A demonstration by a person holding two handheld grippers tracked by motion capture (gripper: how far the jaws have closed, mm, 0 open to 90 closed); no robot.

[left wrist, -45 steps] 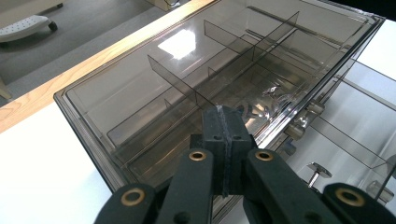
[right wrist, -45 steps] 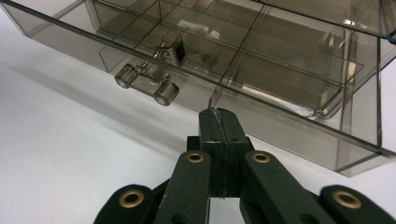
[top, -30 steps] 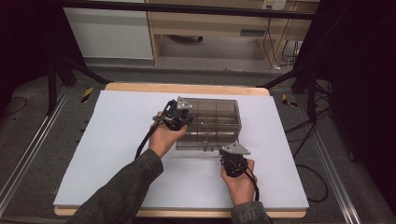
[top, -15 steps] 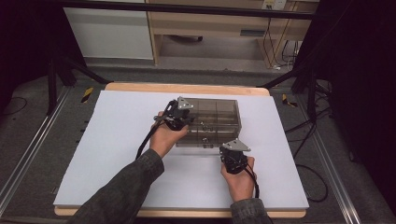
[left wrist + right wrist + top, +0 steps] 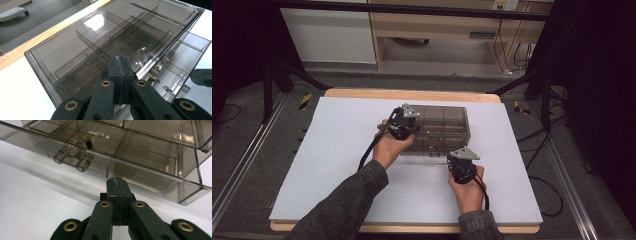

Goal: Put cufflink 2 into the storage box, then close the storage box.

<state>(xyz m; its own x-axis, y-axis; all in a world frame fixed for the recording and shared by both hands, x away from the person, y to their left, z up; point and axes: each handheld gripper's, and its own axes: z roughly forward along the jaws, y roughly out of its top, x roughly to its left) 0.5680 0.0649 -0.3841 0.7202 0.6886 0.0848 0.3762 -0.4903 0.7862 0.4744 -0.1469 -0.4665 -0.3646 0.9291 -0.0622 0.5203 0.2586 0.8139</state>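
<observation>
Near the middle of the white sheet (image 5: 337, 165) sits one smoky clear plastic organizer box (image 5: 443, 125), its thin dividers crossing into several compartments, its lid lying just ajar above the tray. I've got two tongs on the job. My left gripper (image 5: 119, 65) comes in over the box's left end, jaws pressed flat together with nothing between them, tips resting at the lid's near edge. My left hand (image 5: 388, 147) is right beside that end. My right gripper (image 5: 117, 187) sits at the front wall, jaws likewise squeezed together on nothing, tips just below the tray's rim. One clear latch (image 5: 72, 159) with two round barrels juts from the front, off to the side of my right tips. My right hand (image 5: 468, 189) rests on the sheet, which covers one wooden table (image 5: 412, 94).
</observation>
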